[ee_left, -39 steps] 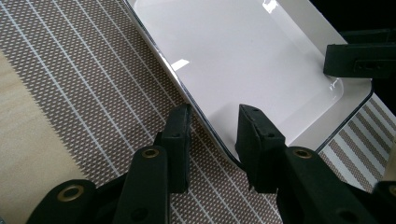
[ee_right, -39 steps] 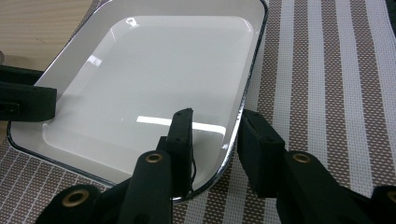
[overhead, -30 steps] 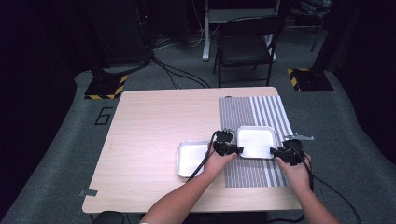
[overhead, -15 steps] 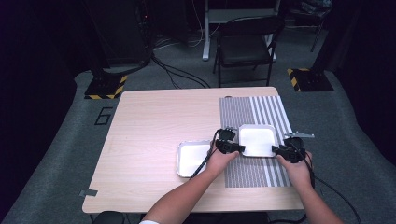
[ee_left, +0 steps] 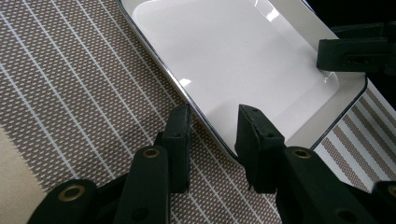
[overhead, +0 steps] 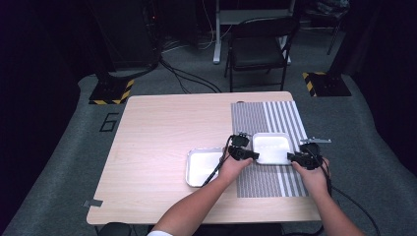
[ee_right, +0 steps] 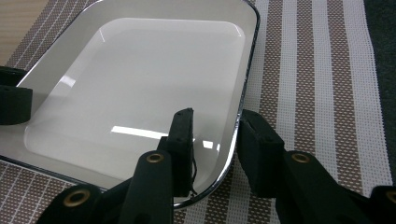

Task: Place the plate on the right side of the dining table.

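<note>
White enamel tray (overhead: pixel 270 148) on the striped mat (overhead: pixel 255 118): your left hand-held gripper (ee_left: pixel 212 133) and right hand-held gripper (ee_right: pixel 215 133) clamp its opposite rims. Unmoved since a second ago; grip set, ready to lift.

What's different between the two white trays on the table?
The right tray lies on the striped mat; the left tray lies mostly on bare wood. The right tray has the left gripper and the right gripper astride its opposite rims; the left tray has only the left gripper's cable crossing it. The right tray sits farther from the person. Both are white, shallow, round-cornered and empty.
</note>
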`<state>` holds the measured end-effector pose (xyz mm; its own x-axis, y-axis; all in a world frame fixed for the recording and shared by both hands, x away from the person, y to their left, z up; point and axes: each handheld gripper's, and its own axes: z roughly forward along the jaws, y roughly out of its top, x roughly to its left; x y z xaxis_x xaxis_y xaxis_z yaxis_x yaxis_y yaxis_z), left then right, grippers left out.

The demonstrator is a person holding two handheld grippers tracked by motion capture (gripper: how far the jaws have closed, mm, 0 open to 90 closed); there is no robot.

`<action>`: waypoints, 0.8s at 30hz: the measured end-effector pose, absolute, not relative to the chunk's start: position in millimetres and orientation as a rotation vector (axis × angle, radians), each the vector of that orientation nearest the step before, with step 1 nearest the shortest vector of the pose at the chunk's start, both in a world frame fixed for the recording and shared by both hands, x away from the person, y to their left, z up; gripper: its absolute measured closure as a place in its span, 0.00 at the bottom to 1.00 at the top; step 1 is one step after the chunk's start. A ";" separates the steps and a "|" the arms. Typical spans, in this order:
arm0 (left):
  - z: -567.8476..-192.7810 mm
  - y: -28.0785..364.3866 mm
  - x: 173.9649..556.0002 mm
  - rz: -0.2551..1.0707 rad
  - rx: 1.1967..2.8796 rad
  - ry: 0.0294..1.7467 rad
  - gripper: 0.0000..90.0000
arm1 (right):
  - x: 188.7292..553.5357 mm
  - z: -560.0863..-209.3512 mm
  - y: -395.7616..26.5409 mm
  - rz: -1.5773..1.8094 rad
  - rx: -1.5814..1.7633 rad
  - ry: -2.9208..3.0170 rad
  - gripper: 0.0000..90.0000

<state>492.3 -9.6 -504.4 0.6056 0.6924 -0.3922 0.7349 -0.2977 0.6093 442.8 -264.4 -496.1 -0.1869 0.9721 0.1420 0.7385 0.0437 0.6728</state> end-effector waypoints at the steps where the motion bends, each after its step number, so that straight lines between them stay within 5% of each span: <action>1: -504.7 -10.2 492.2 -0.069 2.043 1.126 0.73 | 443.2 -496.5 -264.4 0.910 1.729 1.974 0.74; 24: -508.1 -10.2 493.8 -0.099 2.066 1.112 0.73 | 447.5 -505.0 -268.3 0.877 1.770 2.007 0.74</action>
